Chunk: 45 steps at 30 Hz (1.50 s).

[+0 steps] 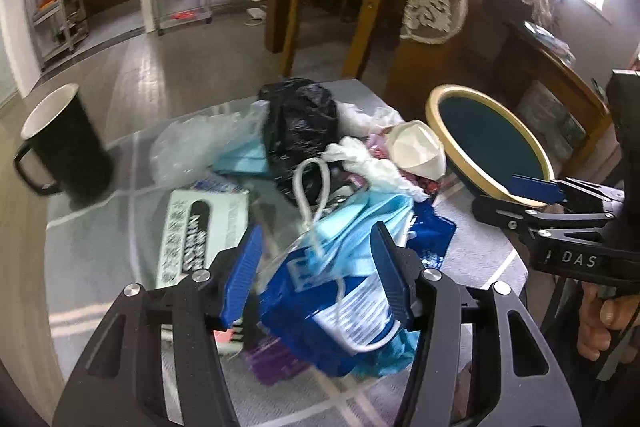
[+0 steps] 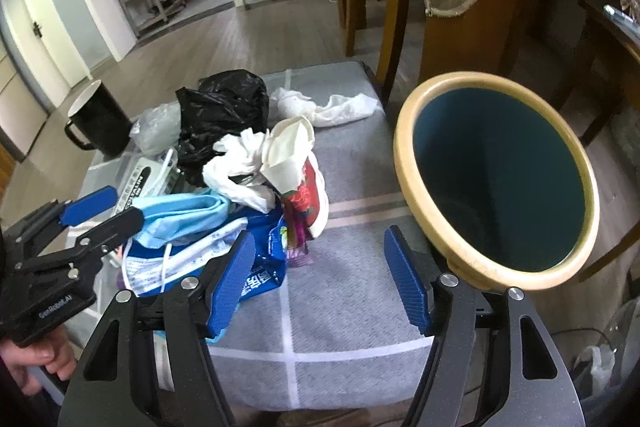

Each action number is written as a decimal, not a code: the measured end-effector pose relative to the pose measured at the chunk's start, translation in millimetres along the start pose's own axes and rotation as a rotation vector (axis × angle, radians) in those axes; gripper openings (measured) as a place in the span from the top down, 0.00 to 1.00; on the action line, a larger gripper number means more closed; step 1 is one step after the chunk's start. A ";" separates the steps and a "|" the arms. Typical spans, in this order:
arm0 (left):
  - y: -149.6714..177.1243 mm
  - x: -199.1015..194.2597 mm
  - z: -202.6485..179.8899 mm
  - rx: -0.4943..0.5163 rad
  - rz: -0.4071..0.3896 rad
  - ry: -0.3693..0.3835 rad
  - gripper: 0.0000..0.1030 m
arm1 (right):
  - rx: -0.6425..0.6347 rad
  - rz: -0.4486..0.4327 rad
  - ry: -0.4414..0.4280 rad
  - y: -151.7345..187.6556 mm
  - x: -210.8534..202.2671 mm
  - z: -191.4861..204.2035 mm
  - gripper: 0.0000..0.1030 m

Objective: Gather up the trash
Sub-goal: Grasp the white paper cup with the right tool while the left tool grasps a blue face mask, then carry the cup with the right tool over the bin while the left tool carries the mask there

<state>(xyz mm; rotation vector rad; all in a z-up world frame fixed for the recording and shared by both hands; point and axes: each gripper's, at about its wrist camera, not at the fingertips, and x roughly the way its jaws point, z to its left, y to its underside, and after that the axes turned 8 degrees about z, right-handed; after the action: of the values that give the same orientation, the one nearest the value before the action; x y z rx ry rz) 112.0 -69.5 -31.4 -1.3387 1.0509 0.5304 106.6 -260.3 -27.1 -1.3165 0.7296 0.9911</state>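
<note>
Nearest me, my left gripper hangs over the trash pile, jaws about half apart around the blue packet and a light-blue face mask; I cannot tell whether the pads actually press on them. My right gripper stands just right of the pile, jaws parted with only grey tablecloth between them, so it holds nothing. Further into the pile lie a white printed box, crumpled white tissue and a paper cup (tipped on its side), then a black plastic bag. Right of the pile stands the bin, its dark mouth open. Left of the pile, on the floor, a black mug.
</note>
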 end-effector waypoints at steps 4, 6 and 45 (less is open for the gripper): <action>-7.2 13.2 -11.4 0.062 0.036 0.014 0.46 | 0.004 0.007 -0.022 -5.8 4.8 -2.2 0.36; -7.6 19.0 -14.6 0.084 0.053 0.011 0.47 | -0.007 0.010 -0.031 -10.3 8.2 -0.9 0.36; -57.7 -30.5 -16.2 0.045 -0.086 0.101 0.91 | 0.129 -0.151 -0.163 -30.0 -24.3 -46.8 0.91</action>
<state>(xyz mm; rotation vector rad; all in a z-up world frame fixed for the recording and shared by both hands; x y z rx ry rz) 140.3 -89.4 26.2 -1.3759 1.0762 0.3755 127.9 -309.7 0.9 -1.1470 0.5518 0.9027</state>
